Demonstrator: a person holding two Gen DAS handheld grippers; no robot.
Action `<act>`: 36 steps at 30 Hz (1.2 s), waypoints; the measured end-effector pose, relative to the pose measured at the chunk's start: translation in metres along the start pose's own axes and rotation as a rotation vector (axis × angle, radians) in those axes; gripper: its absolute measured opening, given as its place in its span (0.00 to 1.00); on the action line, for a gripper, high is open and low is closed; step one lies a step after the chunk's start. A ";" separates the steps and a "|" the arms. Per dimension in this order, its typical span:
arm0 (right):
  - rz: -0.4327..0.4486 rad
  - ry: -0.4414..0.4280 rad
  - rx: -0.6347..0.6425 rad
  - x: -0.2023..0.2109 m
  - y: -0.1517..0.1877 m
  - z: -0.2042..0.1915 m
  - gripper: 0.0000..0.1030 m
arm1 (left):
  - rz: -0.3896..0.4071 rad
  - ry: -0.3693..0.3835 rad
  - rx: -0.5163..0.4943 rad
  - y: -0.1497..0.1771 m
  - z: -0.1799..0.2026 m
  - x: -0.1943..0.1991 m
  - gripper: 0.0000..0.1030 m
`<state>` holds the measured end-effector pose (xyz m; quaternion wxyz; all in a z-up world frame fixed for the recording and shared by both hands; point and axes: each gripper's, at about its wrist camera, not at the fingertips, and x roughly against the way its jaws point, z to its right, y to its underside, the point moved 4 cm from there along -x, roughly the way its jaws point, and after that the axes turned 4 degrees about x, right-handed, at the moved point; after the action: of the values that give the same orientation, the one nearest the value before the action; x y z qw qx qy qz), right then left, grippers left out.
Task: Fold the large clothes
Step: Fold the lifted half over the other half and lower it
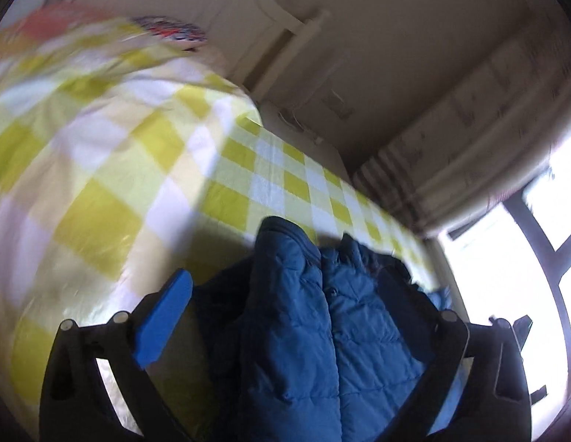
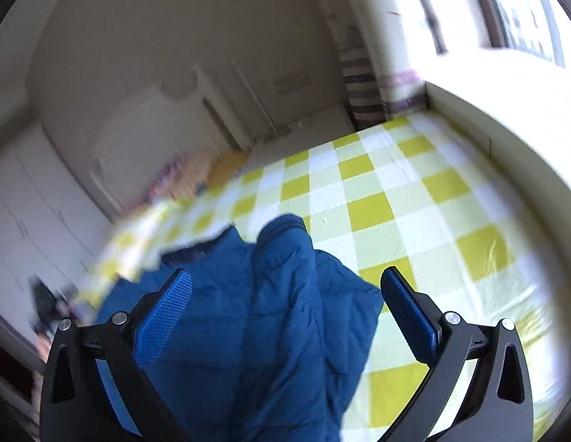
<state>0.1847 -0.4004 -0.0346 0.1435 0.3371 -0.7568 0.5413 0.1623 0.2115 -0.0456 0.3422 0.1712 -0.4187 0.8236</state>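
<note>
A blue quilted jacket lies bunched on a bed with a yellow and white checked sheet. My left gripper is open, its fingers wide apart on either side of the jacket folds; the right finger is partly hidden by the cloth. In the right wrist view the same jacket lies between the spread fingers of my right gripper, which is open. A sleeve cuff sticks up ahead of the fingers. Neither gripper pinches the cloth.
A rumpled checked duvet is heaped at the left. White wardrobe doors and a wall stand beyond the bed. A striped curtain and a bright window are at the right. A white sill edges the bed.
</note>
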 end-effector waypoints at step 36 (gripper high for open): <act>0.106 0.179 0.203 0.010 -0.068 -0.068 0.12 | 0.110 -0.181 -0.341 -0.050 0.120 0.011 0.14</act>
<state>0.2127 -0.3544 0.0462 0.1467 0.2600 -0.6991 0.6497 0.1890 0.1405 0.0600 0.2816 0.1611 -0.5898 0.7395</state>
